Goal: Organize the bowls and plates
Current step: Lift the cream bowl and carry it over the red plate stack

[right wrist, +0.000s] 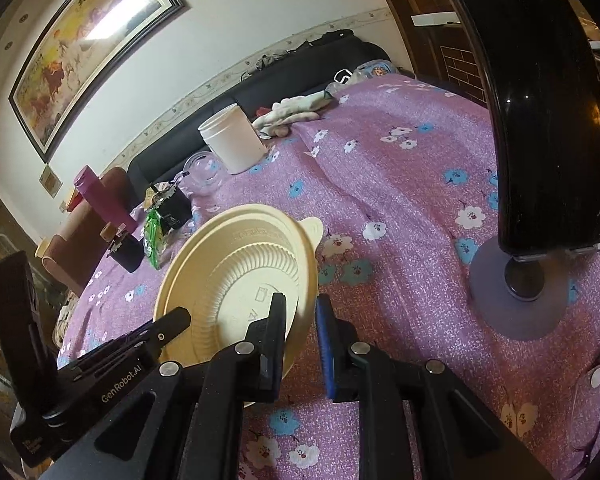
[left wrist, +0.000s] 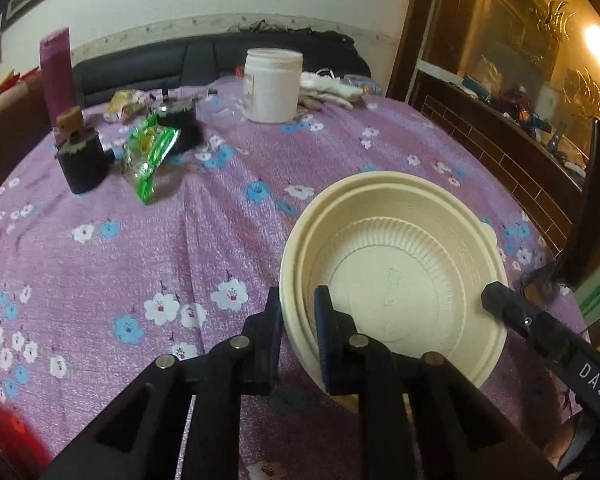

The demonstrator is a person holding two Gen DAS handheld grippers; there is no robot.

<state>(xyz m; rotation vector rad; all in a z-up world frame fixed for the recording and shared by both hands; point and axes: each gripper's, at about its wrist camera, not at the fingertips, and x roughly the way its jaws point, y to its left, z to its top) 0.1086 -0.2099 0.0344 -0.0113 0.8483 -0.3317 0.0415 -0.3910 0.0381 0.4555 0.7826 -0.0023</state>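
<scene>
On the tablecloth (left wrist: 220, 240) — apparently two nested bowls (left wrist: 396, 264) | both jaws clenched on rims

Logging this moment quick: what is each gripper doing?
Left gripper: shut on the cream bowl's rim.
Right gripper: shut on the same bowl's opposite rim.

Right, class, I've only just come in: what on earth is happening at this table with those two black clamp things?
A person is working two hand-held grippers on cream disposable dishes. The left gripper is shut on the near rim of the cream bowl, which has a ribbed plate nested inside it. The right gripper is shut on the opposite rim, so both hold the same stack, tilted over the purple flowered tablecloth. A white jar, a green packet and dark bottles stand farther back, untouched.
</scene>
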